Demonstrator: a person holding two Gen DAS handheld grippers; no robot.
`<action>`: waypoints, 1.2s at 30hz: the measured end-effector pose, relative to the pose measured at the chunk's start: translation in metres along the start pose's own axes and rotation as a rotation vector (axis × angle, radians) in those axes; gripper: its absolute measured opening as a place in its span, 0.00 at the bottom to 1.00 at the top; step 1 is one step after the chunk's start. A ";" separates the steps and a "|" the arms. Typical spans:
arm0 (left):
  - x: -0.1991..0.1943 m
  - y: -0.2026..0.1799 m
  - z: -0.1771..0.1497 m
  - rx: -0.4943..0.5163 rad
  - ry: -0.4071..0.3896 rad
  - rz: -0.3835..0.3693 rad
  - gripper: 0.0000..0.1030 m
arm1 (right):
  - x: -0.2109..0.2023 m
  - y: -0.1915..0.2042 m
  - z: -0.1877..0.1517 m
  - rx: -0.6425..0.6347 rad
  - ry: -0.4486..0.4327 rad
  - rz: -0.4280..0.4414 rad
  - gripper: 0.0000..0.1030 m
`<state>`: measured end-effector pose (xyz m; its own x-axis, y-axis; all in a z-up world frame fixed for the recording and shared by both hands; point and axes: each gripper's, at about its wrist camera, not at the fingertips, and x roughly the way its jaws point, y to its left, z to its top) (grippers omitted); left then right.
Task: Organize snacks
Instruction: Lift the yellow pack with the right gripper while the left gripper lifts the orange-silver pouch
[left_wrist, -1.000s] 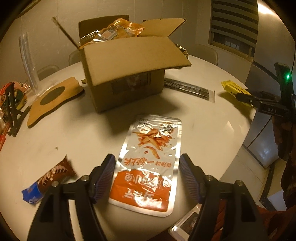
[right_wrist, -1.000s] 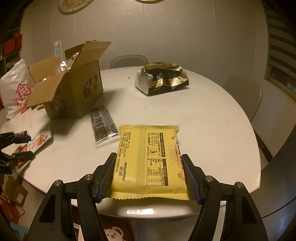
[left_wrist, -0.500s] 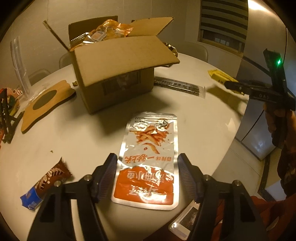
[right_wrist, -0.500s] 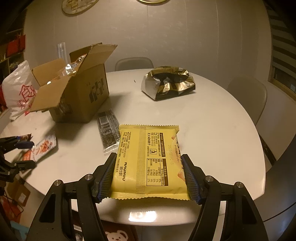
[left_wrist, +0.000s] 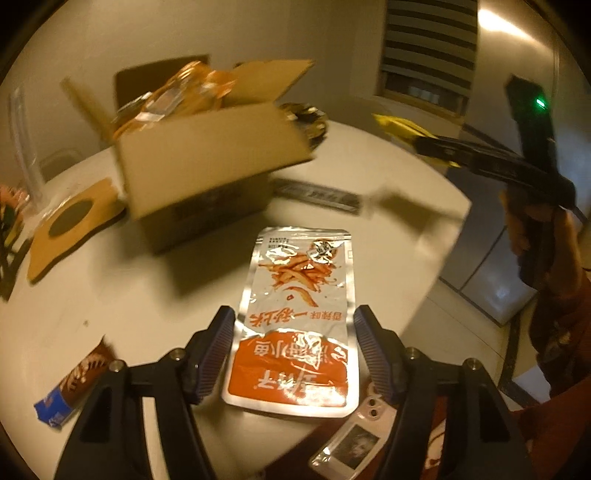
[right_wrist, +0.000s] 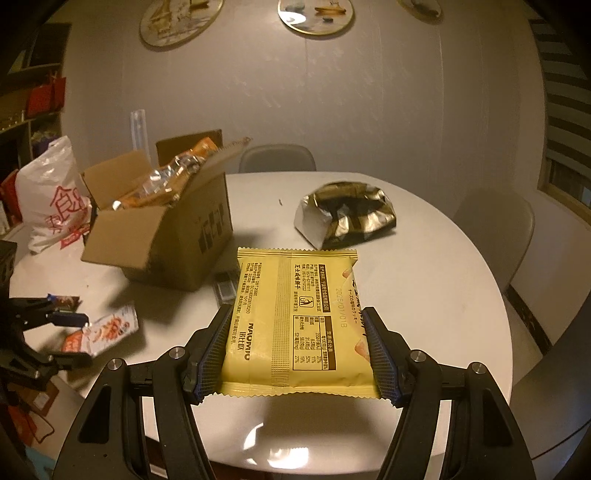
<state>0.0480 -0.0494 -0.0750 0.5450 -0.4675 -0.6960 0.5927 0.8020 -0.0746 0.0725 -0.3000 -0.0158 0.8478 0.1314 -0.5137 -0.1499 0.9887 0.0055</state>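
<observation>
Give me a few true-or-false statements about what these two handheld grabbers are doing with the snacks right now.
1. The right gripper is clamped on the yellow packet. True.
2. The cardboard box is closed. False: its flaps are open and snack bags show inside.
3. The left gripper has its fingers spread on either side of the orange-and-silver pouch. True.
4. The gold-and-black bag is inside the box. False: it lies on the white table, apart from the box.
5. The brown-and-blue bar is held by the left gripper. False: it lies on the table beside it.
</observation>
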 end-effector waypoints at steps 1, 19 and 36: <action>-0.002 -0.005 0.004 0.014 -0.006 -0.010 0.62 | -0.001 0.000 0.002 -0.001 -0.008 -0.001 0.63; -0.100 0.013 0.137 0.089 -0.219 0.212 0.62 | -0.024 0.044 0.111 -0.114 -0.192 0.107 0.63; -0.026 0.098 0.220 0.008 -0.091 0.292 0.62 | 0.114 0.131 0.161 -0.278 0.005 0.228 0.63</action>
<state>0.2221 -0.0408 0.0927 0.7441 -0.2490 -0.6200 0.4070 0.9048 0.1251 0.2316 -0.1435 0.0642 0.7744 0.3448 -0.5305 -0.4679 0.8765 -0.1133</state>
